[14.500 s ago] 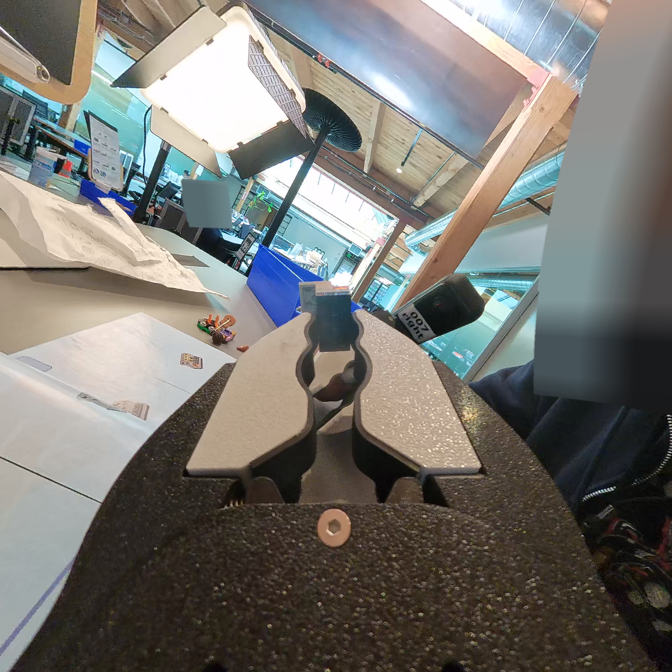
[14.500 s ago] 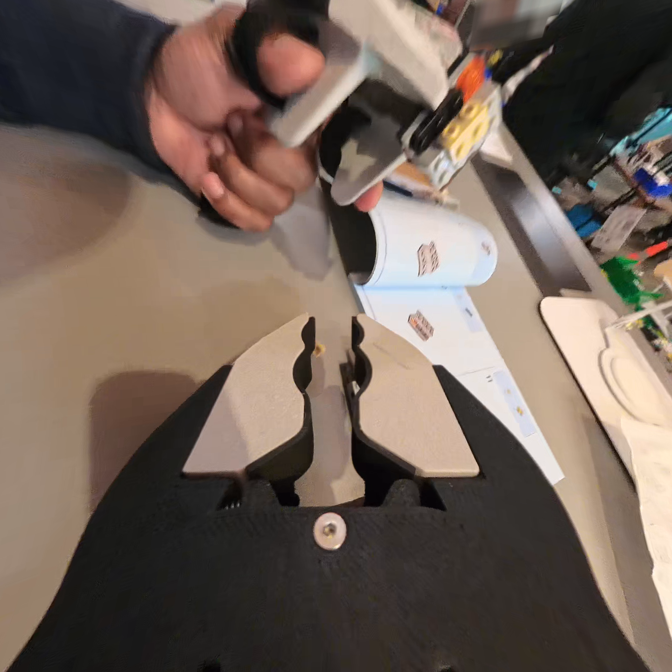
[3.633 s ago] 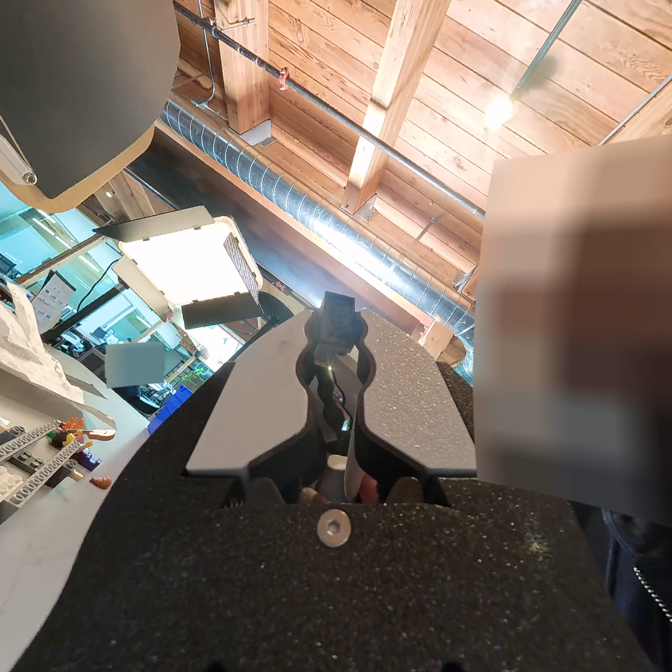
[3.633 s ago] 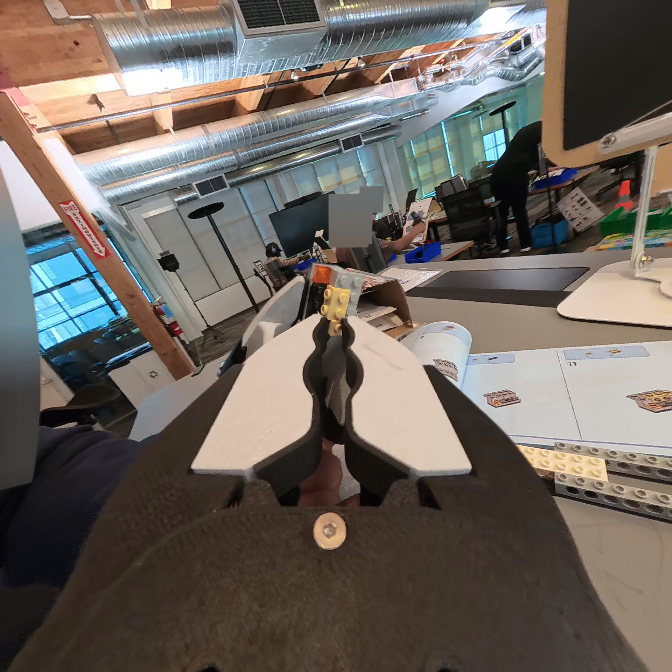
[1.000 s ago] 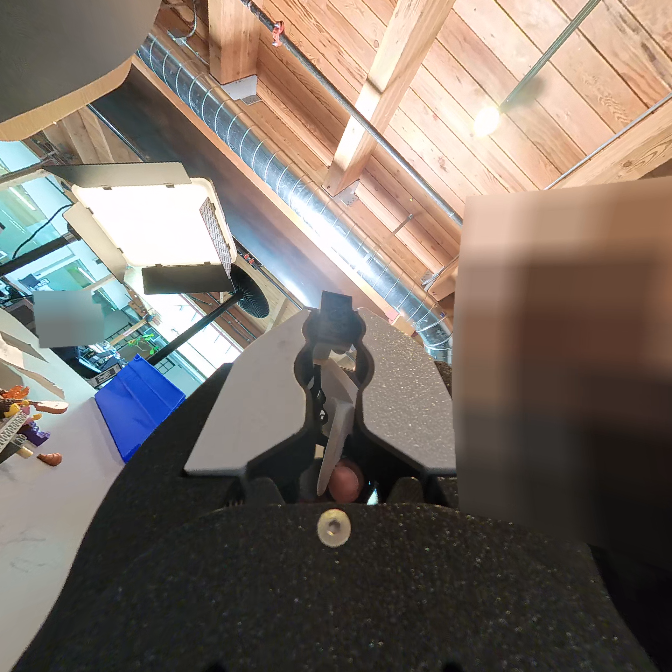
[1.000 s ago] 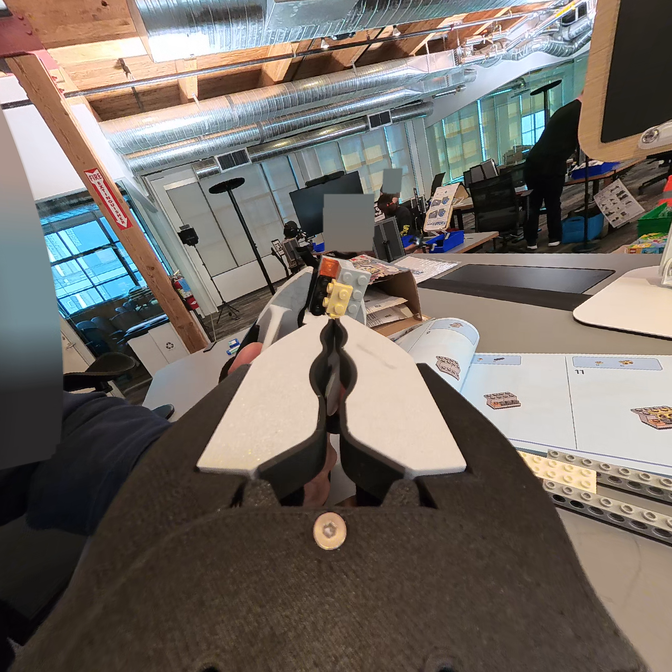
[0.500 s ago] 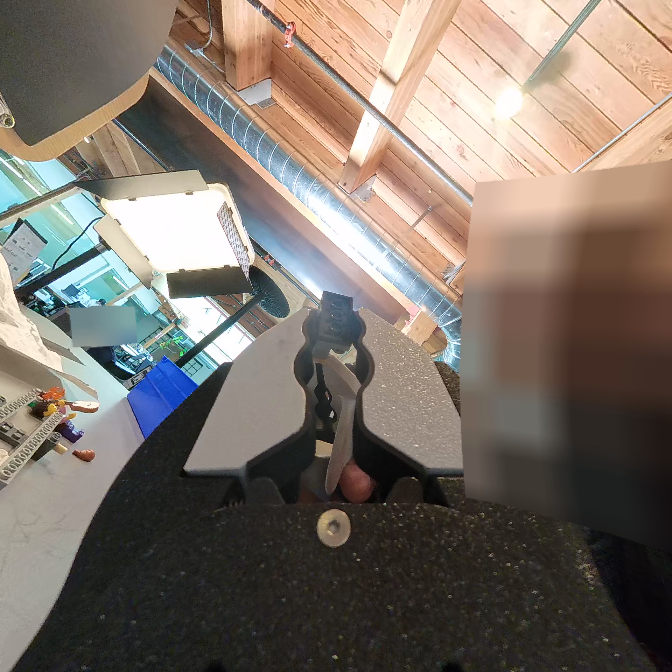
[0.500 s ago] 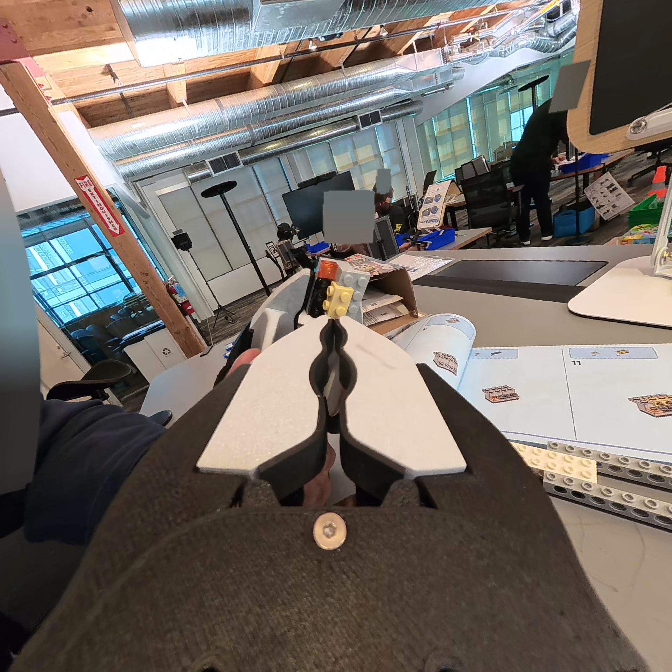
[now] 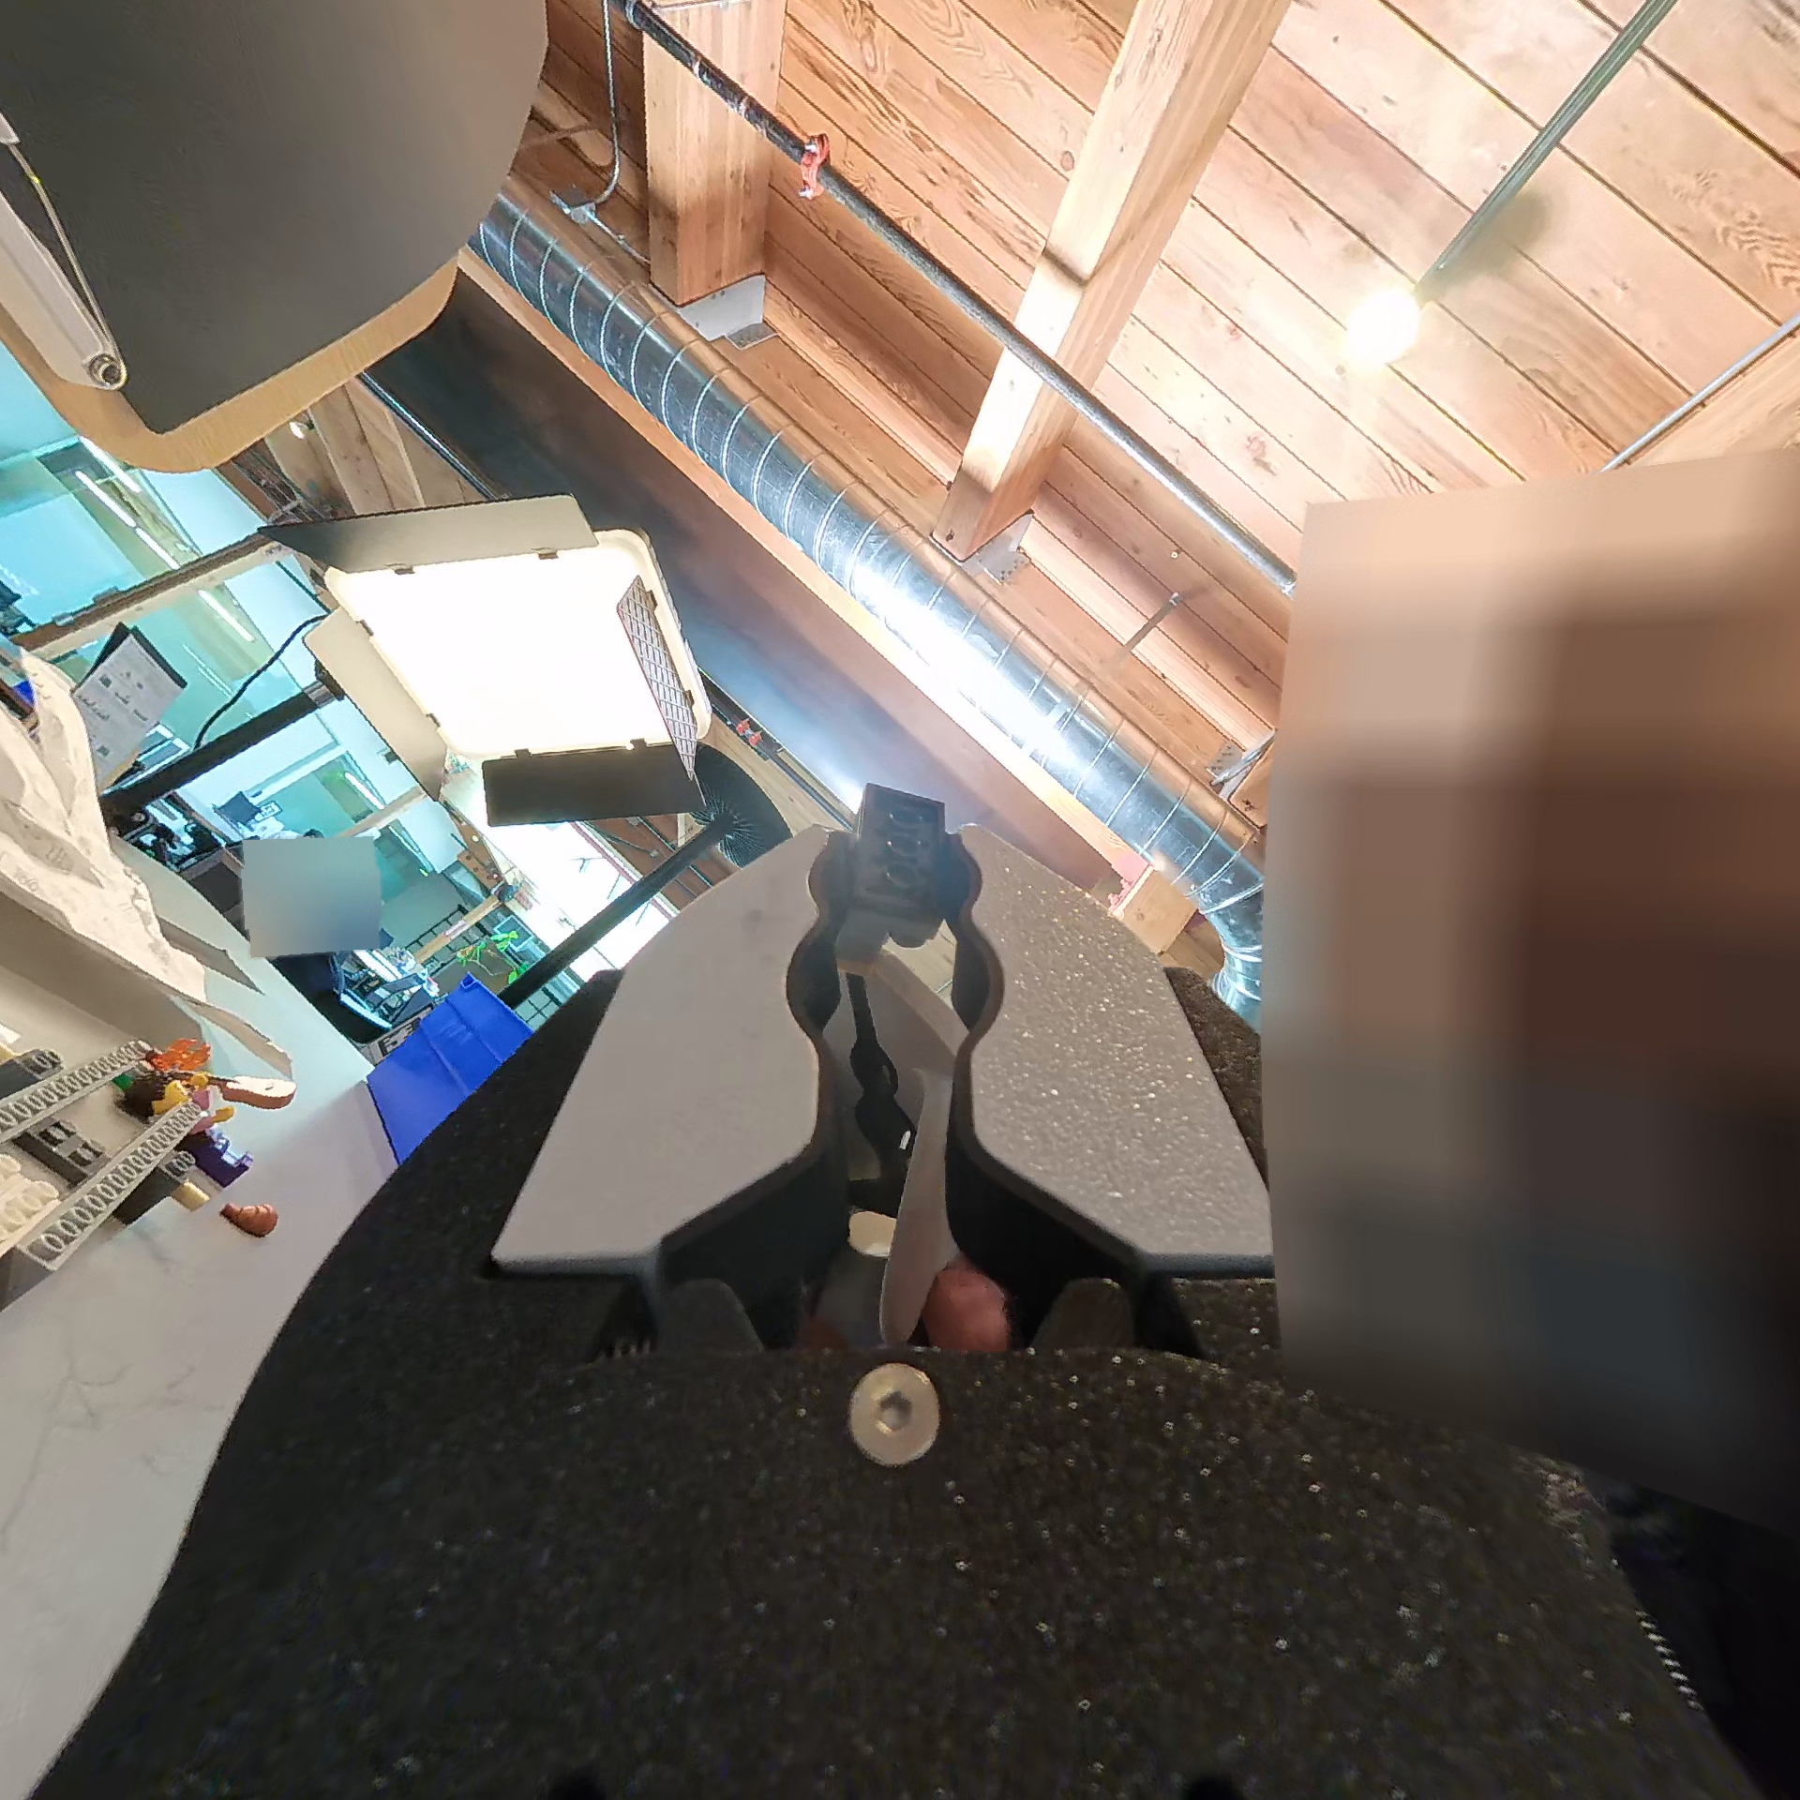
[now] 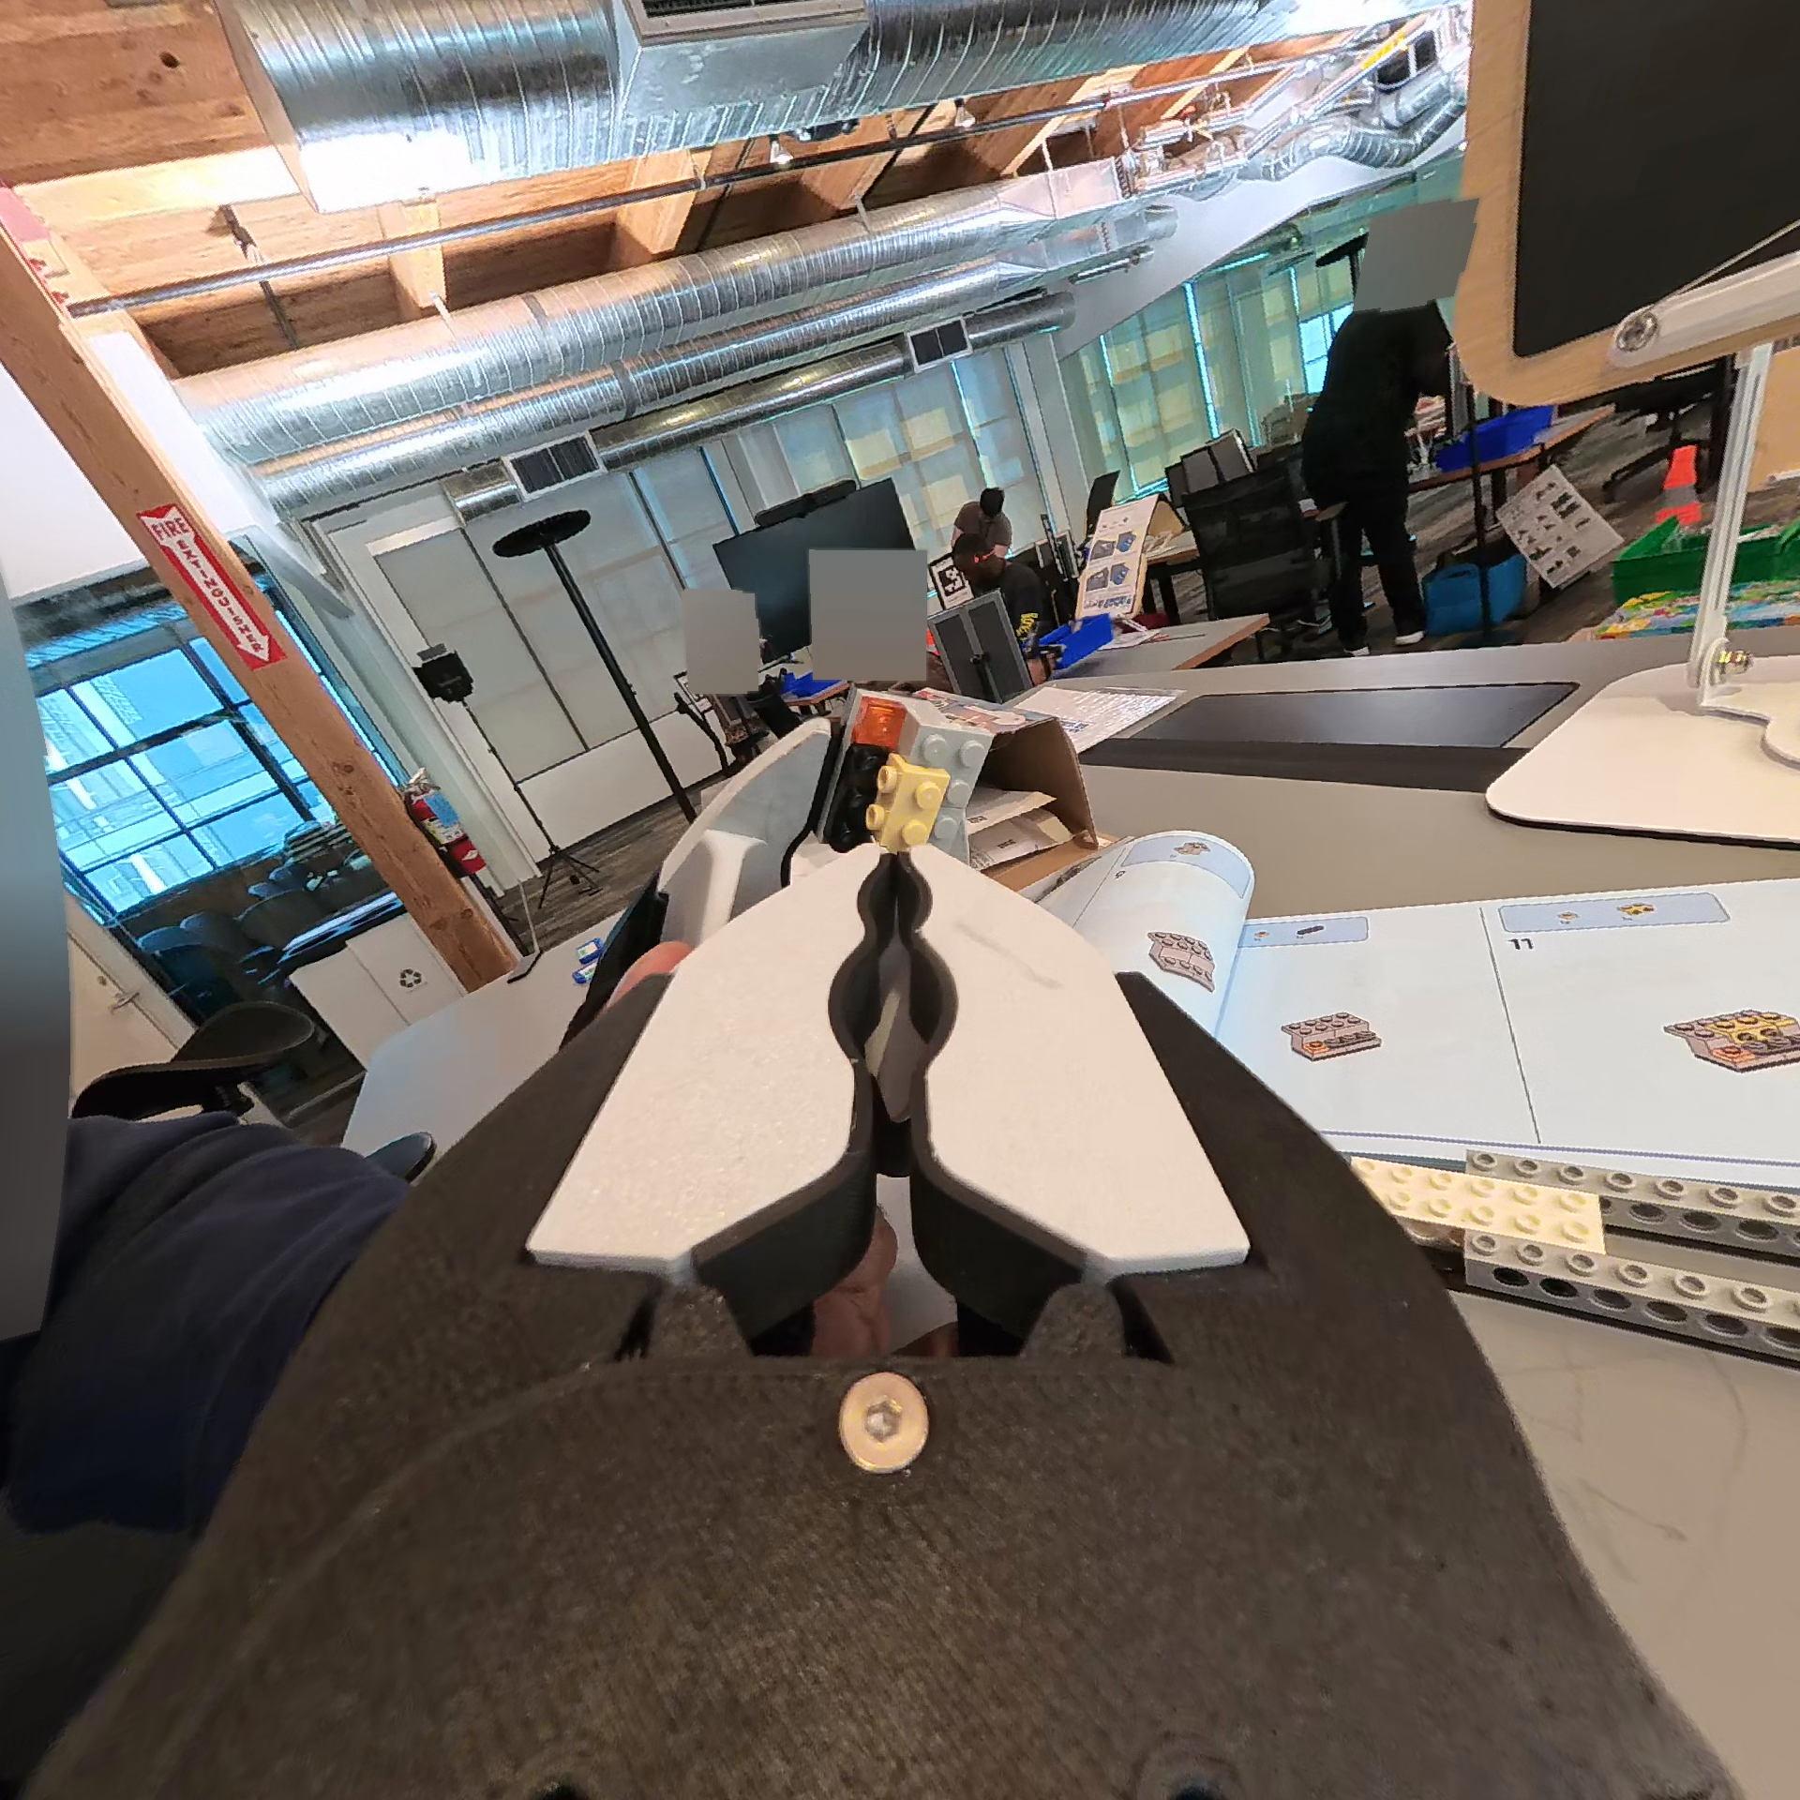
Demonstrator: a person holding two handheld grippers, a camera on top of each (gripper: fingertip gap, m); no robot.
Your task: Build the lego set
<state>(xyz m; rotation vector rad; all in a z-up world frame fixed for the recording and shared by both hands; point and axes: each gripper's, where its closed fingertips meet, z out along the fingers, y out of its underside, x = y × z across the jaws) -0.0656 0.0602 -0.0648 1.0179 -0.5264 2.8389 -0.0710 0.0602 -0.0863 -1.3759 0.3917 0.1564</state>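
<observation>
My left gripper (image 9: 894,862) points up toward the ceiling and is shut on a small brick assembly (image 9: 901,833), which looks dark grey from below. In the right wrist view the same assembly (image 10: 940,769) is grey with an orange tile, black parts and a pale yellow plate (image 10: 911,801) on its near face, held between the left gripper's white fingers (image 10: 769,808). My right gripper (image 10: 896,862) is shut, and its tips sit right at the lower edge of the yellow plate. A hand shows behind the right fingers.
An open instruction booklet (image 10: 1461,1013) lies on the grey table (image 10: 1607,1519) at right, with long grey beams and a cream plate (image 10: 1558,1227) in front of it. A cardboard box (image 10: 1047,769) and a white lamp base (image 10: 1656,779) stand farther back. Beams and small figures (image 9: 146,1120) lie at left. My two grippers' fingertips are within a few centimetres of each other.
Since 14.5 s ago both grippers have risen off the table and the right one has shut. Over the last second the two stay together at the assembly, with only slight swaying.
</observation>
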